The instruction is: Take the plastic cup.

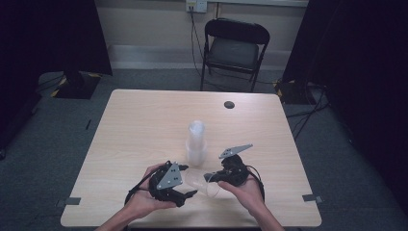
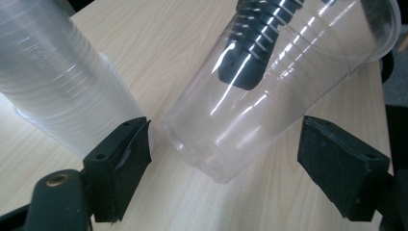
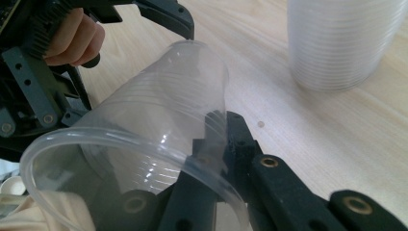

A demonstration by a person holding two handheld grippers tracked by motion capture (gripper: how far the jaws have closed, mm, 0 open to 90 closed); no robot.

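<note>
Work in hand: a single clear plastic cup is passed between the two tongs, close to the near edge of the surface.
Right tongs: clamped on the cup's wall near its rim, one jaw inside and one outside; the cup lies tilted, its base pointing at the other hand.
Left tongs: jaws wide apart on either side of the cup's base, pads not touching it.
Stack of cups: upright, just beyond both hands.
Risk, crushing: thin plastic may buckle if the left jaws close hard on the base.
Risk, dropping: if the right tongs let go before the left grip is firm, the cup could roll away.
Risk, knocking: a left jaw sits beside the stack and could nudge it over.
</note>
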